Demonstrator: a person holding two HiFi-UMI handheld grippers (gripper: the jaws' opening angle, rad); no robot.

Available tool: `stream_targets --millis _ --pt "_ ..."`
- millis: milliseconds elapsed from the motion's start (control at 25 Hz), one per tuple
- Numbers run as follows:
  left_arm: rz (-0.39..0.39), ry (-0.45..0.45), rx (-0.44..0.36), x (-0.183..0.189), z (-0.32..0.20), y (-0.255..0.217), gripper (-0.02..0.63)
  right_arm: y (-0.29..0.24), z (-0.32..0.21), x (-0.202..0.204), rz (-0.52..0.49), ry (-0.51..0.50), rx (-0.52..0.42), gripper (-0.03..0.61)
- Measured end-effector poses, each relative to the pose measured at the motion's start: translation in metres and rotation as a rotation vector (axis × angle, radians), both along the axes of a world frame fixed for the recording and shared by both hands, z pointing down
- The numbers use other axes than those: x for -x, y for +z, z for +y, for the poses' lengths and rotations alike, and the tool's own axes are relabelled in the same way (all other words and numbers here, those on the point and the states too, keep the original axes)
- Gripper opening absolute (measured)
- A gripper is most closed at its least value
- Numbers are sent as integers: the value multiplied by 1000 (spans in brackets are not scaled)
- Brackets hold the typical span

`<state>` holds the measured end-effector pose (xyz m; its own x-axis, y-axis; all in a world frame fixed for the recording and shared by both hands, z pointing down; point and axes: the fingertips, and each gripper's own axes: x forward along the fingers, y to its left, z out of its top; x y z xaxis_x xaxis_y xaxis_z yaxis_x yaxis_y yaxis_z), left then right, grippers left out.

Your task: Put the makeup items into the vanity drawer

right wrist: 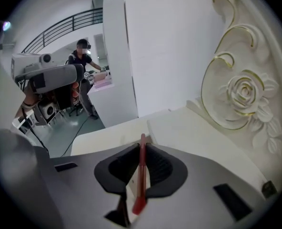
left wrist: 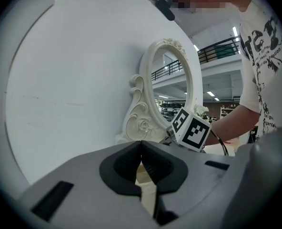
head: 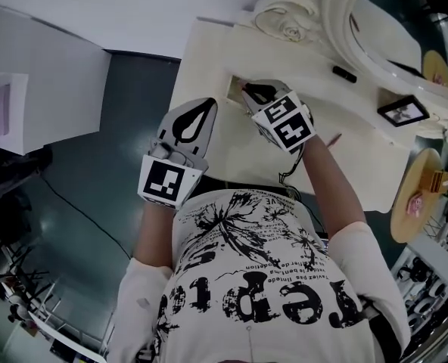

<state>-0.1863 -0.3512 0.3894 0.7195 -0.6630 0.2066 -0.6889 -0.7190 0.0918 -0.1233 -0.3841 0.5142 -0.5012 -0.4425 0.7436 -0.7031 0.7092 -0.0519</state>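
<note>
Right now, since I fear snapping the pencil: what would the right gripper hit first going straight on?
Most likely the vanity top, just past the tip of the pencil that the right gripper is shut on. Nothing else shows in that line, though depth is unclear.

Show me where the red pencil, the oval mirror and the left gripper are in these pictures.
red pencil (right wrist: 141, 168), right gripper view, middle of its shaft.
oval mirror (left wrist: 172, 92), left gripper view, on the glass.
left gripper (left wrist: 141, 144), left gripper view, where its closed jaw tips meet.
</note>
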Motion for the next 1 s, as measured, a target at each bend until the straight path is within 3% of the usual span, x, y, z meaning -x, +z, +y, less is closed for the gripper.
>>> stream_targets --millis 200,240,280,400,680,840,1000 --pt "-20 -7 32 -7 1 18 11 16 1 -5 -25 7 23 54" --pt "-8 -10 28 -6 0 16 11 16 1 -4 -33 18 24 82" --pt "-6 -7 26 -4 0 14 11 14 1 -1 -46 24 29 197" --pt "-3 6 17 2 -1 5 11 3 3 7 -68 46 30 256" --pt "54 89 -8 -24 -10 1 11 -6 4 -31 -85 188 -3 267" --pt "-7 182 -1 -39 -3 2 11 -19 15 -59 -96 292 -24 267" --pt "-3 298 -6 -69 4 -1 11 -19 36 -98 -75 427 -29 267"
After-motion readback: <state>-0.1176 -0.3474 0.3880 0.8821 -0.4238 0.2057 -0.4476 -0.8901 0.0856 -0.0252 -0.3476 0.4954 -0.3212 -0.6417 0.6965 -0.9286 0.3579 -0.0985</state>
